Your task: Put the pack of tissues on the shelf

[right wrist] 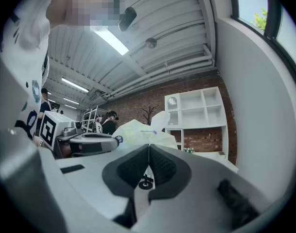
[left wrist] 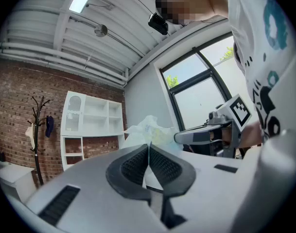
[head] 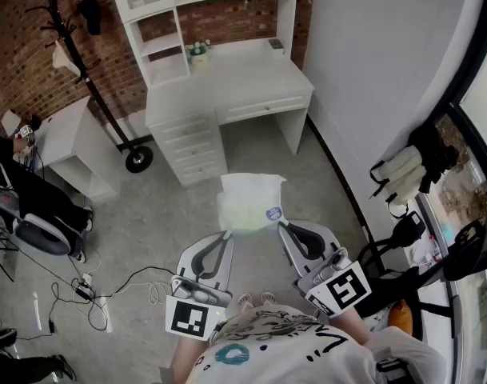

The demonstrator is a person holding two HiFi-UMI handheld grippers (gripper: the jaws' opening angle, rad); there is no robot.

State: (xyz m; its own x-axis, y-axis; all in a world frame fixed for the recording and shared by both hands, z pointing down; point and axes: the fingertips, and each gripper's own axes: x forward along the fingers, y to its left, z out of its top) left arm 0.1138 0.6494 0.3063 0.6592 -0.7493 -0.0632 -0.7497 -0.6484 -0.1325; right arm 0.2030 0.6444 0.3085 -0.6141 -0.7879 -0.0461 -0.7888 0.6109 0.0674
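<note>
Carry the pack (head: 249,202) level toward the shelf (head: 165,45) above the white worktop (head: 251,78); at present hanging over the floor, well short of both. Pinched from two sides: by the left tongs (head: 225,235), pressed together on its near left edge, and by the right tongs (head: 282,228), pressed together on its right edge, seemingly on thin wrap only. Grip equally tight on both sides, avoid pulling apart, raise above worktop height before sliding in flat. Held low before the body, angled inward, tips converging on the pack.
</note>
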